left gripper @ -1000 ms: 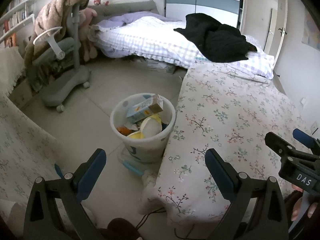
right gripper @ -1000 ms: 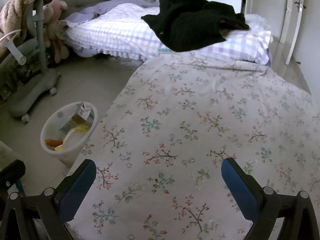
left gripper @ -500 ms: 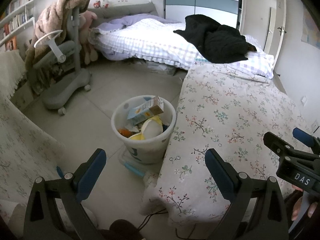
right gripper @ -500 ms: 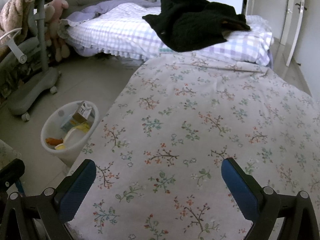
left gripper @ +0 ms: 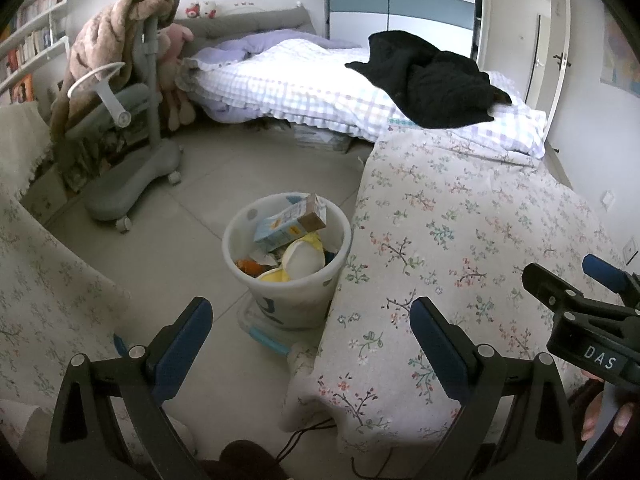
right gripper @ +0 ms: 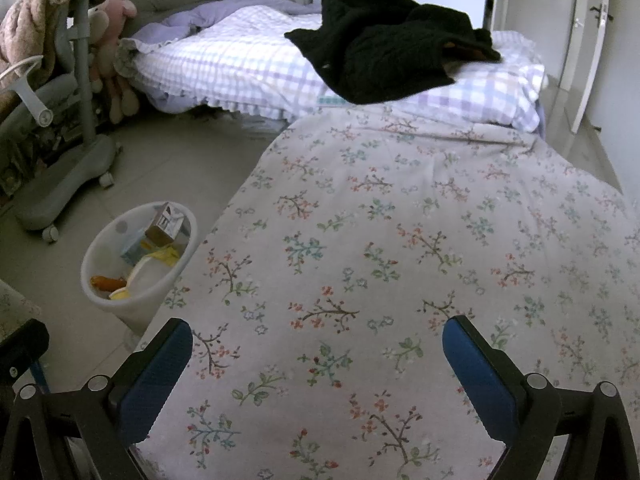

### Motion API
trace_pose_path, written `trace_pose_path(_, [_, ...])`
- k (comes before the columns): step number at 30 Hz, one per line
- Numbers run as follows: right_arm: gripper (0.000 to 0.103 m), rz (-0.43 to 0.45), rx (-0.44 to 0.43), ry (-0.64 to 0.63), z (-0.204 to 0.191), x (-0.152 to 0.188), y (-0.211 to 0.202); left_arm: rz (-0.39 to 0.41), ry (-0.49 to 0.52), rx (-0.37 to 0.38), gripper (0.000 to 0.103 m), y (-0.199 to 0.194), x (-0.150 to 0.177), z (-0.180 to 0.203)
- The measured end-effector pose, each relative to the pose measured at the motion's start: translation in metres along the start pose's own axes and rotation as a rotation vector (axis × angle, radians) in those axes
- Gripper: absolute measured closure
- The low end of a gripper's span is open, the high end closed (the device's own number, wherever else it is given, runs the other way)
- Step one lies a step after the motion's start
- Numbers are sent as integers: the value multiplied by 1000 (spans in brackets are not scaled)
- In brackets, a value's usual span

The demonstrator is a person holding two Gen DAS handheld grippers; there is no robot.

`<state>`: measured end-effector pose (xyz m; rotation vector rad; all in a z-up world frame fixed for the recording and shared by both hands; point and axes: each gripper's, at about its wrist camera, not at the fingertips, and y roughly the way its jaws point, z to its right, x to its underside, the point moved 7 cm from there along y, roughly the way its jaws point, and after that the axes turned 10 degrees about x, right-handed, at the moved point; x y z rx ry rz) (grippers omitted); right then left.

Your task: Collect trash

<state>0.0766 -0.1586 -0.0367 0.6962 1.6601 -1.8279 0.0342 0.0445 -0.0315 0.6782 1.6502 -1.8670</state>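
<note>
A white trash bin (left gripper: 286, 268) stands on the floor, touching the edge of the floral-covered counter (left gripper: 460, 240), handy for dropping rubbish; a carton (left gripper: 290, 222) tops its load. Our left gripper (left gripper: 310, 334) and right gripper (right gripper: 316, 356) hover empty, fingers apart. Since half a second ago, both views have pulled back slightly.

Bin on the floor beside a cloth-covered table

The trash bin (left gripper: 286, 264) stands just left of the table (left gripper: 460, 240), holding a carton (left gripper: 290, 224); a chair (left gripper: 120, 128) stands farther left, a bed (left gripper: 340, 84) behind.
</note>
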Motion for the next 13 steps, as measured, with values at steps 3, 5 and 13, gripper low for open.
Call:
trace_pose_path(3, [0,1,1,1,0,0,0,-1,0,1,3,1,-1,-1])
trace_pose_path(5, [0,-1,0,1,-1,0,1,-6,-2,5,3,2,-1,-2])
trace_pose_path(13, [0,-21,-1,22,0,2,8,-26,-49,41,3,11,-7,-11])
